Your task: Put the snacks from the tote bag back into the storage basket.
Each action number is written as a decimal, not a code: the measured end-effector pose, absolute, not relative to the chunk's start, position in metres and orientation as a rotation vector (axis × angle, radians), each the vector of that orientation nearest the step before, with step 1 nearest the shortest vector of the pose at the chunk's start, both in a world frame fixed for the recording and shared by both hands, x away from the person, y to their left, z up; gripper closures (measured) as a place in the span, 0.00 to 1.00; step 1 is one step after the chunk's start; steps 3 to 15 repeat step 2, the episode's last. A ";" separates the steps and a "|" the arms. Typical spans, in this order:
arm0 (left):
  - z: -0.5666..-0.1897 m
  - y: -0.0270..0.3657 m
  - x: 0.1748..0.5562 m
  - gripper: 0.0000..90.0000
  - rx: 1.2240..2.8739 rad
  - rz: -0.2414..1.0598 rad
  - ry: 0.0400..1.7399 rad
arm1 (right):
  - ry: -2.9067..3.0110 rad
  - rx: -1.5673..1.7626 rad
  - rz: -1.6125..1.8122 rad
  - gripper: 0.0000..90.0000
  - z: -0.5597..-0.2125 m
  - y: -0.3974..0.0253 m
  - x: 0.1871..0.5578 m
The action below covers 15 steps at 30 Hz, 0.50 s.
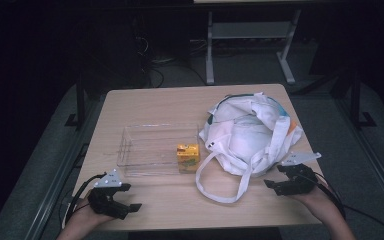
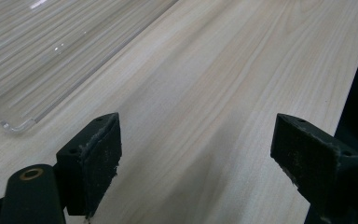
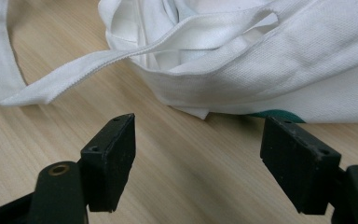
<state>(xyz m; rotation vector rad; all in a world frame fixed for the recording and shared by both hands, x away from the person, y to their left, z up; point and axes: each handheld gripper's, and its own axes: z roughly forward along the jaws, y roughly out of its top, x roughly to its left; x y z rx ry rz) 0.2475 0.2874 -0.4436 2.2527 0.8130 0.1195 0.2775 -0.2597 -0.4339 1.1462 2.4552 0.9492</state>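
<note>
A white cloth tote bag [image 1: 247, 132] lies crumpled at the right of the wooden table [image 1: 180, 200], one strap [image 1: 215, 192] looping toward the front. A clear plastic tray [image 1: 150, 150] sits at the middle left, with a small yellow-orange carton [image 1: 187, 157] standing at its right end. My left gripper [image 1: 127, 207] rests open near the front left edge, nothing between its jaws; the tray's corner [image 2: 9, 123] lies just ahead of it. My right gripper [image 1: 275, 185] stands open at the front right, right next to the bag's fabric [image 3: 270, 79] and strap [image 3: 74, 74].
The table's front edge runs close under both hands. Beyond the far edge, white legs of another table [image 1: 210, 50] and cables stand on a dark floor. Bare wood lies between the two grippers.
</note>
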 end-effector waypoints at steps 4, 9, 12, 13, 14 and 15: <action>-0.444 0.287 0.248 0.18 2.254 0.119 0.812 | 2.457 1.140 0.949 0.28 -0.434 -0.260 0.278; -0.444 0.287 0.248 0.18 2.254 0.119 0.812 | 2.457 1.140 0.949 0.28 -0.434 -0.260 0.278; -0.444 0.287 0.248 0.18 2.254 0.119 0.812 | 2.457 1.140 0.949 0.28 -0.434 -0.260 0.278; -0.444 0.287 0.248 0.18 2.254 0.119 0.812 | 2.457 1.140 0.949 0.28 -0.434 -0.260 0.278; -0.444 0.287 0.248 0.18 2.254 0.119 0.812 | 2.457 1.140 0.949 0.28 -0.434 -0.260 0.278; -0.444 0.287 0.248 0.18 2.254 0.119 0.812 | 2.457 1.140 0.949 0.28 -0.434 -0.260 0.278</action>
